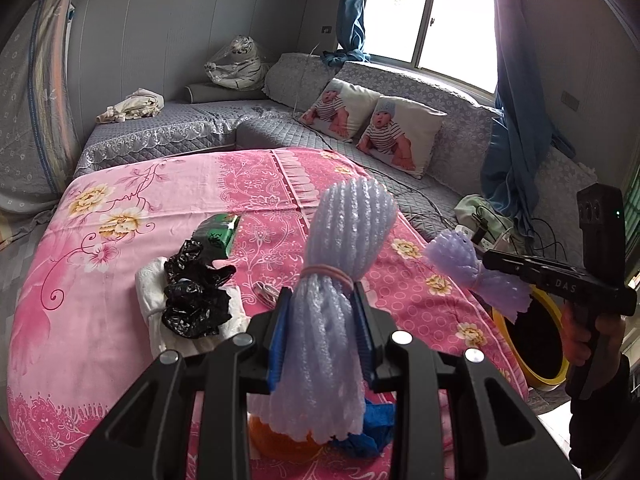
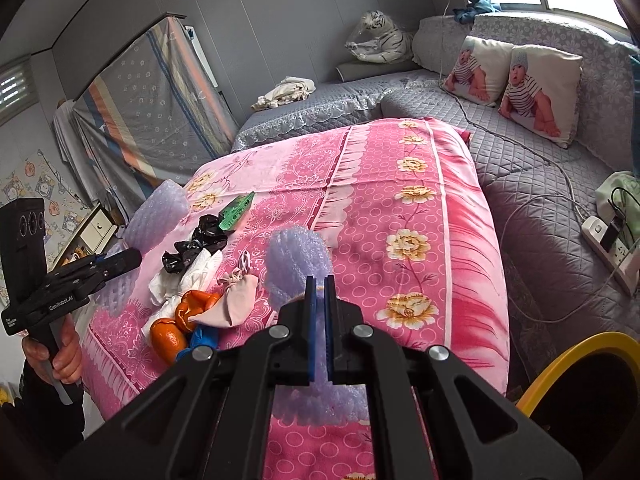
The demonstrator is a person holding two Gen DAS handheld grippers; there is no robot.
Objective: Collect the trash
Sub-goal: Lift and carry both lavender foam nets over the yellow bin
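1. the left gripper (image 1: 323,312) has its jaws pinching a bundle of pale purple foam netting (image 1: 340,248), tied at the waist with a pink rubber band (image 1: 326,273); the bundle stands upright between the blue pads, above the near edge of the pink floral bedspread (image 1: 120,200)
2. the right gripper (image 2: 320,312) has its jaws pressed nearly together on a second purple foam net bundle (image 2: 298,260), gripped at its narrow middle; in the left wrist view this bundle (image 1: 476,276) hangs off the right side of the bed, just beside a yellow-rimmed bin (image 1: 528,344)
3. the yellow bin rim (image 2: 560,364) shows at the near right in the right wrist view
4. on the bedspread, left of centre, lies a heap of litter: a crumpled black plastic bag (image 1: 196,288) on white tissue paper (image 1: 156,304), with a green packet (image 1: 218,234) just beyond them
5. nearer the edge lie orange peel (image 2: 180,324), a blue scrap (image 2: 202,340) and a small beige drawstring pouch (image 2: 236,300), touching one another
6. beyond the bed, a grey quilted sofa (image 1: 280,128) carries two baby-print cushions (image 1: 380,132) and a plush white tiger (image 1: 240,64) in clear wrap
7. a power strip (image 2: 608,252) with cables lies on the sofa at the right
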